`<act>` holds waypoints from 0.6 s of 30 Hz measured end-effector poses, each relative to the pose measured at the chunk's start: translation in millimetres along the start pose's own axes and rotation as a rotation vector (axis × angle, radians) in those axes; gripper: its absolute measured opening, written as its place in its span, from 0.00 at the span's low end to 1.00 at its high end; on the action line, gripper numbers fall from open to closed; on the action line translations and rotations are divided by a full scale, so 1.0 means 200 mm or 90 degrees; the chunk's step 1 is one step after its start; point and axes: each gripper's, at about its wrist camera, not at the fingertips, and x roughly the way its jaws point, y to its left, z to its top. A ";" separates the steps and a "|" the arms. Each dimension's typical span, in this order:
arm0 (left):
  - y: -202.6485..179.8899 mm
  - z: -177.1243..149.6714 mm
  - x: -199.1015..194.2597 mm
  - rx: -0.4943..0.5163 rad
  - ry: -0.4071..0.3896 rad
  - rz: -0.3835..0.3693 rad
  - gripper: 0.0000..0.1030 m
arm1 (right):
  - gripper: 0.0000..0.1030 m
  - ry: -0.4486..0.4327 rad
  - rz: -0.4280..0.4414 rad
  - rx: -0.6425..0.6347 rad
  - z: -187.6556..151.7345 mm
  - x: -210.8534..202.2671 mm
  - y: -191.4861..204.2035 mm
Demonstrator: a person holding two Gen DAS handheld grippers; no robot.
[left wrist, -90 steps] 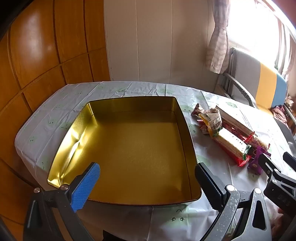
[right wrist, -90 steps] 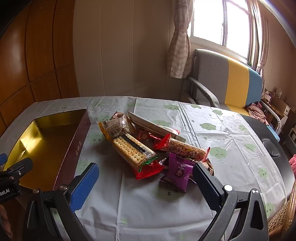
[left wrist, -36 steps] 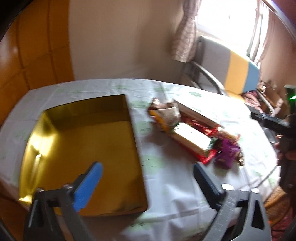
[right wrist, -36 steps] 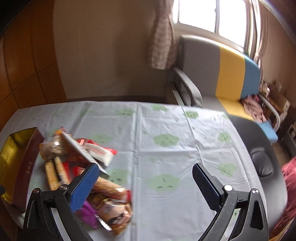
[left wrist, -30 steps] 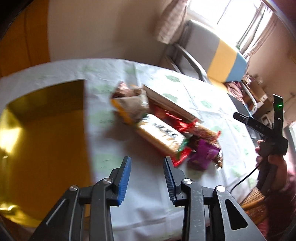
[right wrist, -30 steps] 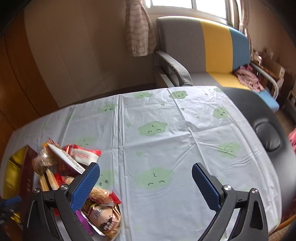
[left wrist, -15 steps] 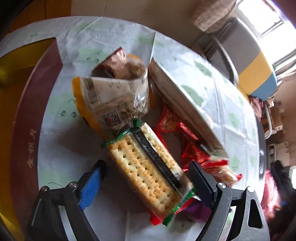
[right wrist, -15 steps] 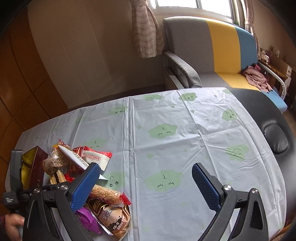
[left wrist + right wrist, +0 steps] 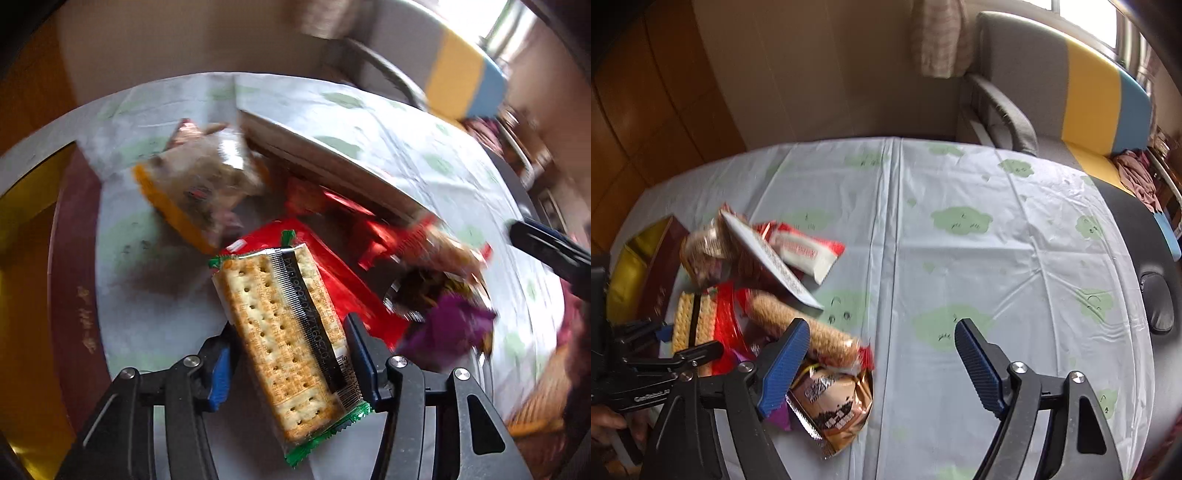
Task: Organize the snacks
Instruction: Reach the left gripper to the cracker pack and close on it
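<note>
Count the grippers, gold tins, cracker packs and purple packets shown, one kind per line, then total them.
Grippers: 2 (left gripper, right gripper)
Gold tin: 1
Cracker pack: 1
Purple packet: 1
Total: 5

The left gripper (image 9: pixel 290 354) is clamped tight, while the right gripper (image 9: pixel 882 360) hovers with jaws spread wide.

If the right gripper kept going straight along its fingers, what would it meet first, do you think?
Probably just bare tablecloth: the open right gripper points at clear cloth beside the snack pile, though depth is hard to judge.
</note>
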 end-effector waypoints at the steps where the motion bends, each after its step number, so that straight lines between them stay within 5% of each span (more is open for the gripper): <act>1: -0.02 -0.01 0.00 0.020 0.006 -0.006 0.54 | 0.80 0.008 0.003 -0.008 0.00 0.02 0.01; 4: -0.10 -0.02 0.02 0.078 0.015 -0.010 0.55 | 0.80 0.030 0.004 -0.023 -0.02 0.06 0.04; 12: -0.18 -0.03 0.08 0.083 0.024 -0.007 0.64 | 0.80 0.064 0.015 0.024 -0.02 0.12 -0.02; 15: -0.21 -0.06 0.07 0.072 0.010 -0.016 0.47 | 0.80 0.058 0.016 0.049 -0.02 0.11 -0.06; 18: -0.19 -0.10 0.07 0.074 0.008 -0.032 0.46 | 0.80 0.053 0.033 0.055 -0.02 0.10 -0.05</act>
